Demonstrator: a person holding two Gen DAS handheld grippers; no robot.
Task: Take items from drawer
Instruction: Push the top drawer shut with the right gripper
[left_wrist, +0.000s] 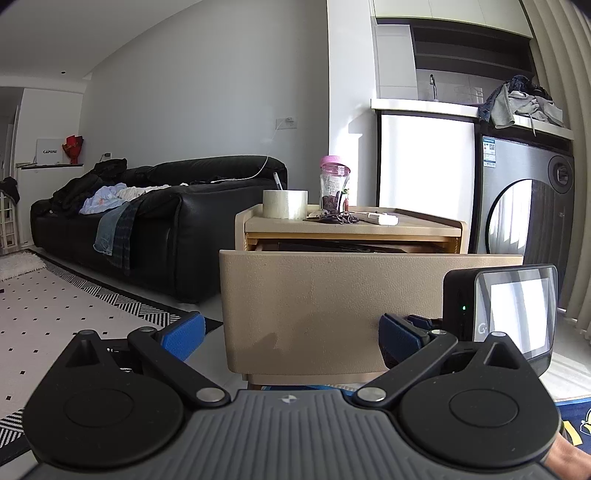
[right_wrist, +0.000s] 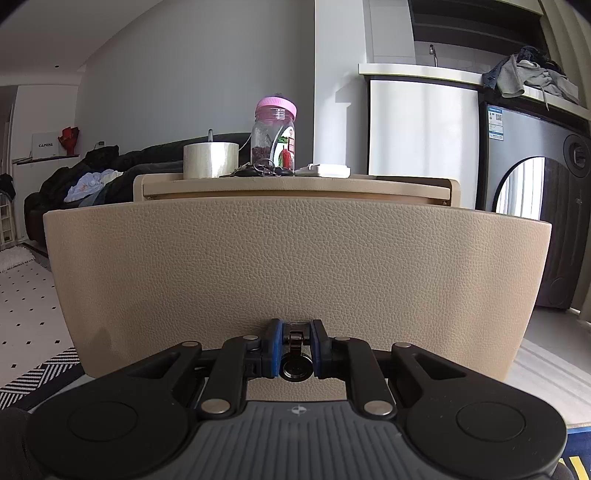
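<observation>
Our right tool (right_wrist: 294, 349) is closed on the small dark metal pull handle (right_wrist: 294, 338) low at the centre of the beige leather-textured drawer front (right_wrist: 295, 266). The handle sticks out toward the camera, blue pads pinching it either side. Our left tool (left_wrist: 291, 334) hangs open w/ nothing between its blue pads, just in front of the drawer front's lower part. The drawer is pulled out from the beige bedside cabinet (left_wrist: 458, 230), long axis running left-right. Inside we only glimpse something dark and flat (left_wrist: 343, 246); can't tell what. On the tabletop: a clear tape roll (left_wrist: 285, 204), a pink-lidded jar (left_wrist: 334, 184), keys (left_wrist: 334, 218), a white flat box (left_wrist: 380, 218).
</observation>
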